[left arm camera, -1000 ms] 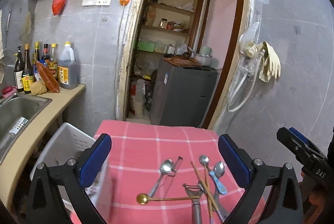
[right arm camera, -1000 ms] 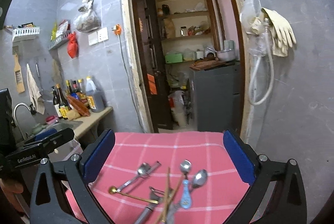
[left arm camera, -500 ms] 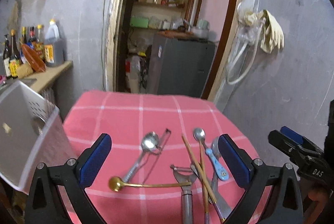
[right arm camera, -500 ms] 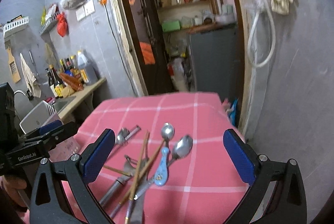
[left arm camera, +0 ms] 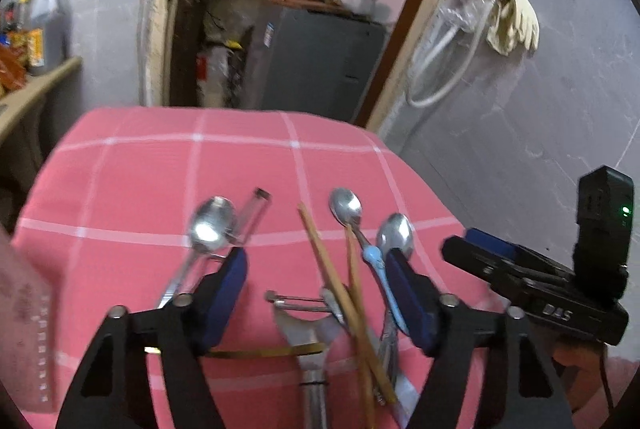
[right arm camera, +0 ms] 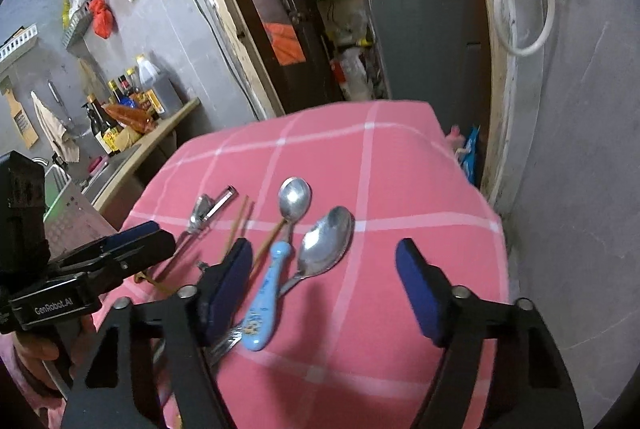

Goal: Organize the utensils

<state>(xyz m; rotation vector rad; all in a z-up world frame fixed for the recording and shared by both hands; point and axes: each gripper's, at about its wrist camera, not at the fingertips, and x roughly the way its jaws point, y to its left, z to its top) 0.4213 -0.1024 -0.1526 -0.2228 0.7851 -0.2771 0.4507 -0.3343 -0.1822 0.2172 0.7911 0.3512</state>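
Observation:
Utensils lie in a loose pile on the pink checked tablecloth (left arm camera: 140,169). In the left wrist view I see a steel spoon (left arm camera: 208,225), wooden chopsticks (left arm camera: 336,285), a blue-handled spoon (left arm camera: 376,261), another steel spoon (left arm camera: 396,233), a peeler (left arm camera: 308,325) and a thin gold spoon handle (left arm camera: 264,351). My left gripper (left arm camera: 316,305) is open, low over the peeler and chopsticks. My right gripper (right arm camera: 324,293) is open, over the blue-handled spoon (right arm camera: 264,297) and the steel spoon (right arm camera: 328,241). The chopsticks (right arm camera: 240,225) lie left of it.
A white perforated basket (right arm camera: 68,205) stands left of the table by the sink counter with bottles (right arm camera: 132,97). An open doorway with a grey cabinet (left arm camera: 316,61) lies behind the table. A grey wall with a hose and gloves (left arm camera: 508,13) stands on the right.
Both grippers have dropped and moved forward close over the utensil pile, and their jaws have narrowed. The basket has slid almost out of the left wrist view.

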